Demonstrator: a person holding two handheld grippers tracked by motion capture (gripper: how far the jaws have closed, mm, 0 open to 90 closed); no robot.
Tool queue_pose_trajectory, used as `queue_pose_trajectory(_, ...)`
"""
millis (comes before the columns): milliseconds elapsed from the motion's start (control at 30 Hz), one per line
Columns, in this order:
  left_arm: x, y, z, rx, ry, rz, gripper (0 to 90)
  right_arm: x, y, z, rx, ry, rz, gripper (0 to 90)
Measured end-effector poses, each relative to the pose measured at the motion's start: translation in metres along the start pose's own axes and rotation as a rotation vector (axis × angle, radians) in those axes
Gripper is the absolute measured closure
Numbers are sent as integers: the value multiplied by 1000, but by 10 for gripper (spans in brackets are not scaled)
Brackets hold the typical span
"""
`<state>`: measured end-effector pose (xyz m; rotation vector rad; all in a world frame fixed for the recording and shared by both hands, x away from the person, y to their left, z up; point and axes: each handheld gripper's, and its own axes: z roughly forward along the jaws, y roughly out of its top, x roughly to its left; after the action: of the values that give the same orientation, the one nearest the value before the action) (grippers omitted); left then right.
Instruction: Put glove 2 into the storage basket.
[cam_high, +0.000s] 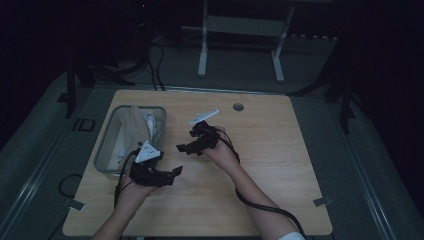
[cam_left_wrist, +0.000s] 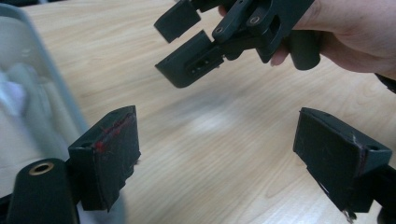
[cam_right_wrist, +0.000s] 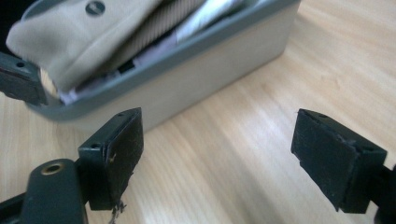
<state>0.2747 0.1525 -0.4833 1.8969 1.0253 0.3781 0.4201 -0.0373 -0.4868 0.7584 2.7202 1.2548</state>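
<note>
Clear plastic bin (cam_high: 106, 150) with grey rim sits at left side of wooden counter (cam_high: 270, 165), stuffed with beige ribbed cloth (cam_right_wrist: 84, 37) and white pieces (cam_high: 151, 122). Left gripper (cam_high: 172, 173) hovers just beside bin's near right corner, jaws wide apart, nothing between. Right gripper (cam_high: 186, 147) near bin's right wall, aimed toward it, jaws likewise spread, empty.

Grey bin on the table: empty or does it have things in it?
Not empty. The grey bin holds beige cloth that rises above its rim, with white items beside it.
</note>
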Motion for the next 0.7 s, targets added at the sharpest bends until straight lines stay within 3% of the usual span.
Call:
queue_pose_trajectory(200, -9, -3, 9, -2, -37, 10, 149, -3, -20, -6, 17, -6, -15, 169)
queue_pose_trajectory(433, -19, -10, 22, 11, -84, 25, 150, -10, -40, -14, 15, -4, 15, 170)
queue_pose_trajectory(700, -27, -19, 39, 25, -135, 37, 150, -15, -63, -22, 17, -22, 11, 169)
